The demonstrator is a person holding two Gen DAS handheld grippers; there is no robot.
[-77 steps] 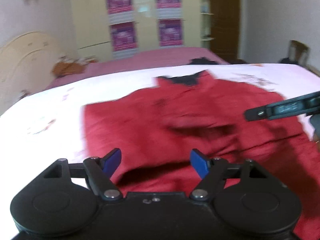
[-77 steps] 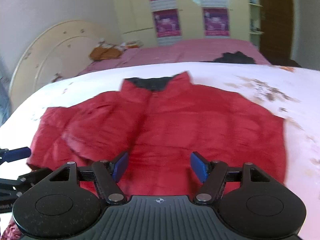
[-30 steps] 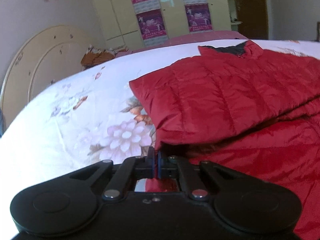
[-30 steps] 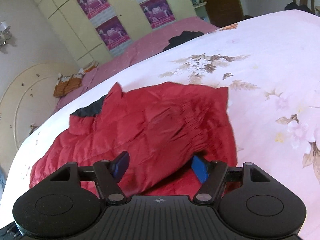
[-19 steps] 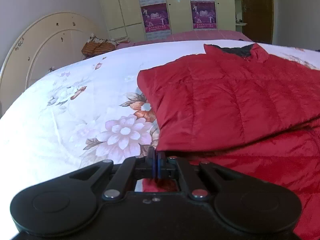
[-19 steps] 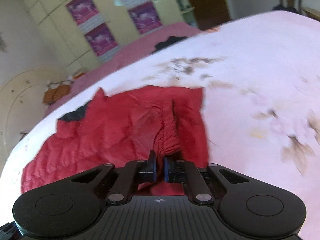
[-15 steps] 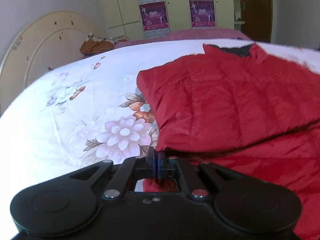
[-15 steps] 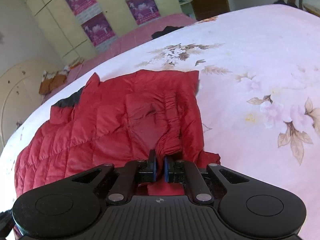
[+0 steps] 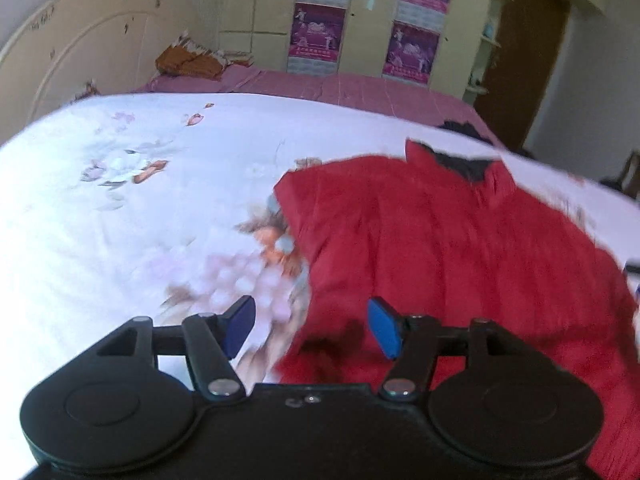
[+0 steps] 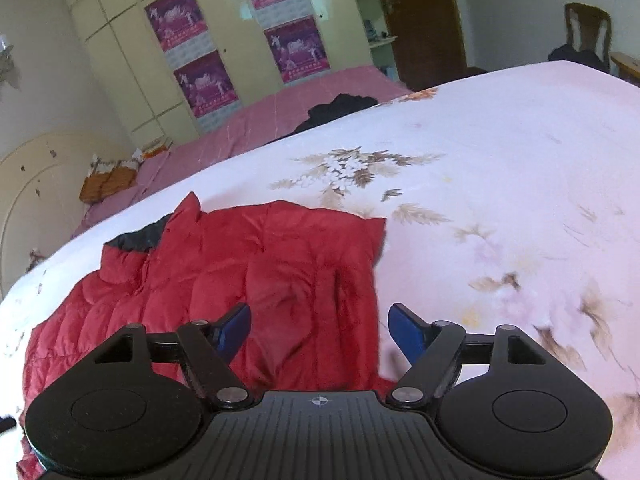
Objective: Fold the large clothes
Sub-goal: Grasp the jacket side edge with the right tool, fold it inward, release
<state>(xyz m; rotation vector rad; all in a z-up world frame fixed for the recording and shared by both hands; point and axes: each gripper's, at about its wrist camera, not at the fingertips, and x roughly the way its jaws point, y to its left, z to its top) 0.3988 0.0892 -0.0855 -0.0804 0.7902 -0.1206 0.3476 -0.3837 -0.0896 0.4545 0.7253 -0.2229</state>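
While beneath both hand-held grippers, jacket (image 10: 256, 280)

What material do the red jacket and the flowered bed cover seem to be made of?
Red jacket: probably thin synthetic shell, nylon or polyester, with padded filling; stitched puffy panels and a slight sheen suggest this. Its collar lining looks dark and matte, perhaps fleece. Flowered bed cover: likely woven cotton or a blend, matte, with printed flowers and soft creases.
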